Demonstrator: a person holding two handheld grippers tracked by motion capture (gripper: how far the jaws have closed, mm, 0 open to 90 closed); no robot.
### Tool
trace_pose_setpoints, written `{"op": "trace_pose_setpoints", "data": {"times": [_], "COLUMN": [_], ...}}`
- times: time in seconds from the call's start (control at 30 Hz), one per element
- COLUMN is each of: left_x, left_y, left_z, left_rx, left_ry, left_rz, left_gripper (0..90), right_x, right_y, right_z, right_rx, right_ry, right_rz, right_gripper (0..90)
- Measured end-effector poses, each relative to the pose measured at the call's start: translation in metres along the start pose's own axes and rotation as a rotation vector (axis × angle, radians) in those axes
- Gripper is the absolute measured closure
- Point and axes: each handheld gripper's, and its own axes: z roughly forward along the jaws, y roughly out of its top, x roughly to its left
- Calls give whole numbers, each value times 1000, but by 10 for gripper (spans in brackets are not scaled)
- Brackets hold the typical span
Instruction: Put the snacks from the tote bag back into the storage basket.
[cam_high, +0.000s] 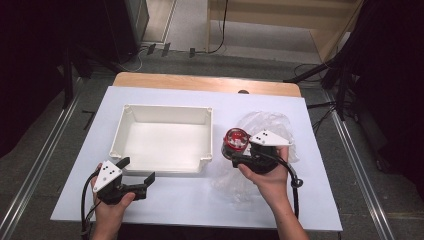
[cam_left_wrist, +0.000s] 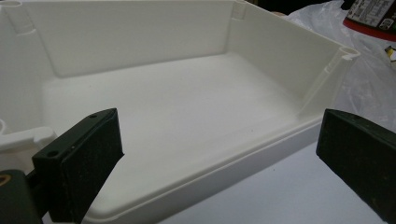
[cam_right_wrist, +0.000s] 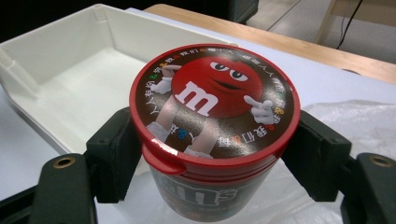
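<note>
A round candy tub (cam_right_wrist: 212, 121) with a red lid and a cartoon red candy on top stands upright between my right gripper's (cam_right_wrist: 212, 154) black jaws, which press on both of its sides. From the high view the candy tub (cam_high: 236, 141) is just right of the white tray (cam_high: 200, 165), over crinkled clear plastic (cam_high: 270, 125). My left gripper (cam_high: 136, 172) is open at the tray's front left corner with nothing between its jaws. In the left gripper view the tray's inside (cam_left_wrist: 187, 107) is bare, and the tub's edge (cam_left_wrist: 371, 14) peeks in at top right.
A white board (cam_high: 200, 200) covers the wooden table (cam_high: 200, 82). The clear plastic bag (cam_right_wrist: 355, 126) lies under and behind the tub. Dark stands and cables (cam_high: 340, 70) surround the table on the floor.
</note>
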Motion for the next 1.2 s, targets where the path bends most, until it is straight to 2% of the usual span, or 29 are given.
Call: {"op": "trace_pose_setpoints", "data": {"times": [0.23,0.47,1.2], "left_x": [-1,1,1], "left_y": [1,0,0], "left_z": [-1,-1,2], "left_rx": [-1,1,18], "left_ry": [-4,-5,-8], "left_rz": [2,-2,11], "left_gripper": [5,5,6], "right_x": [7,16,37], "right_y": [10,19,30], "right_z": [2,13,40], "right_rx": [-14,-6,9], "right_ry": [20,41,90], "right_rz": [0,-20,-56], "right_gripper": [263,263,263]}}
